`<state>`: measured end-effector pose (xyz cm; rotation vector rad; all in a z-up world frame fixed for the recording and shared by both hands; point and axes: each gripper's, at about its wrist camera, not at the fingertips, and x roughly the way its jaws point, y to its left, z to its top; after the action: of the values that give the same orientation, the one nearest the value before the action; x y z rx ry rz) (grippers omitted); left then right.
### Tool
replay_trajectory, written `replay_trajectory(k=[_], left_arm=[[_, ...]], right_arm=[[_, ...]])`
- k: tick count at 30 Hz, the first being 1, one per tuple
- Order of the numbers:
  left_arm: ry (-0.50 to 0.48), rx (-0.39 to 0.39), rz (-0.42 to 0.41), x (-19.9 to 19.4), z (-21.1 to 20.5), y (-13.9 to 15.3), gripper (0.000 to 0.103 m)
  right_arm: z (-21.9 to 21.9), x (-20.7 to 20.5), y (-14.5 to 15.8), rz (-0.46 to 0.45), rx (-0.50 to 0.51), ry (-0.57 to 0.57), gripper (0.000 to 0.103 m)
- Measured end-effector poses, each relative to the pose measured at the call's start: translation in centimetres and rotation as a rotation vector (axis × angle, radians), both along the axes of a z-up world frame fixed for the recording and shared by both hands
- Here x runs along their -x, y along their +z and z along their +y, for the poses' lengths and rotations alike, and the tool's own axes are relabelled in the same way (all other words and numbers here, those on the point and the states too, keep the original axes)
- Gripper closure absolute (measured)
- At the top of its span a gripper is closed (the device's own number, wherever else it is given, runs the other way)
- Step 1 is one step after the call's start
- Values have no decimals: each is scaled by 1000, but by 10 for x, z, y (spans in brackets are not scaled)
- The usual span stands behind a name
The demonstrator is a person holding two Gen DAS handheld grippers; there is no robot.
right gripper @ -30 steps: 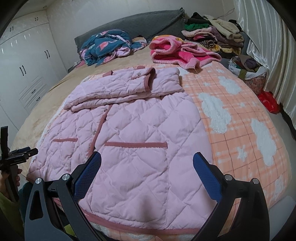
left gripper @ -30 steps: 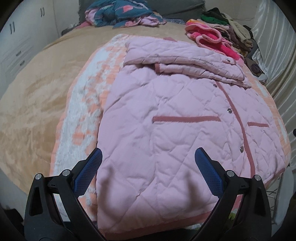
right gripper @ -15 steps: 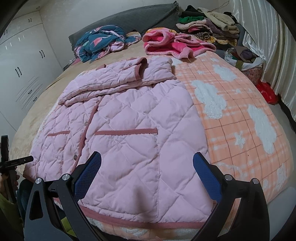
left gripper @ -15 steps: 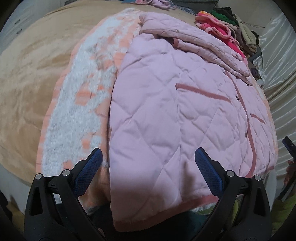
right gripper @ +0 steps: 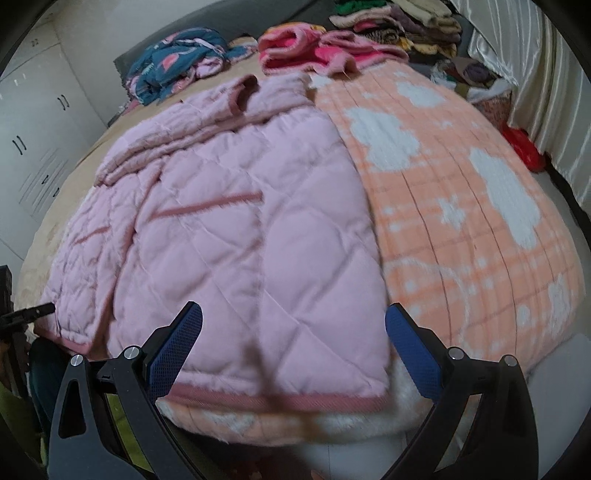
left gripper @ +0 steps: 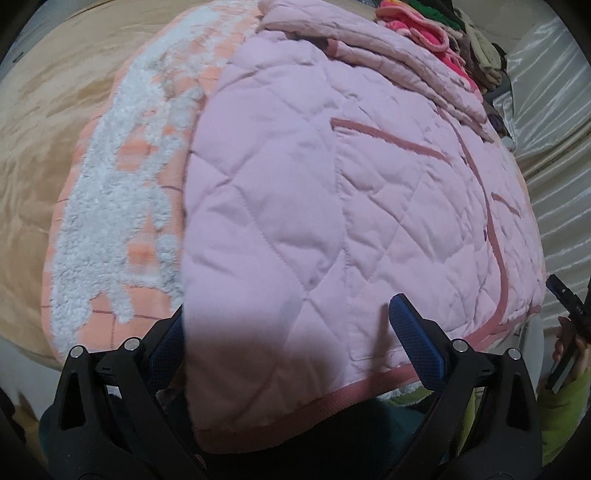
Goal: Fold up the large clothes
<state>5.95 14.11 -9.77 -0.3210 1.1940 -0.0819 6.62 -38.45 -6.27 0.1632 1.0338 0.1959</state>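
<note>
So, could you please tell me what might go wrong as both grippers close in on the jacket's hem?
The pink quilted jacket lies directly on an orange fleece blanket with white clouds, so the open right gripper may pinch the blanket too. The open left gripper straddles the jacket's side edge and may catch only one layer.

The place was a home bedroom. A wide bed (right gripper: 55,236) filled it, spread with a tan cover and an orange plaid fleece blanket (right gripper: 461,221) patterned in white clouds. A grey headboard (right gripper: 258,26) stood at the far end, with white wardrobe doors (right gripper: 37,122) to one side and pale satin curtains (right gripper: 546,92) to the other. Heaps of clothes (right gripper: 399,22) and a blue patterned garment (right gripper: 177,62) lay near the headboard.
</note>
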Motion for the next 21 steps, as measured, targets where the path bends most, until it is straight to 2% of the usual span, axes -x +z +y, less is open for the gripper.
replay_trajectory(k=[8,14,15,17,18,20,21], left_arm=[[-4,-1,-2,-4,-10,0,10],[-8,-20,-13,-3,-12,2,13],[-7,-21,-14,-3,-12,2,15],[-6,-31,-18,-1,-10,3,20],[-6,-35,-19,0,-10,3,24],[-4,-31,-21,4,-7,4,28],[-1,-24,-23,5,-5,4,32]], right_arm=[[-17,11,-38,129,-72,-3,4],[-23,18,-50,131,-176,-17,5],[-24,19,-49,124,-185,-17,8],[-28,21,-45,100,-203,-23,33],[-30,21,-43,95,-219,-23,38],[-32,20,-38,76,-261,-7,64],[-30,21,-35,60,-269,2,70]])
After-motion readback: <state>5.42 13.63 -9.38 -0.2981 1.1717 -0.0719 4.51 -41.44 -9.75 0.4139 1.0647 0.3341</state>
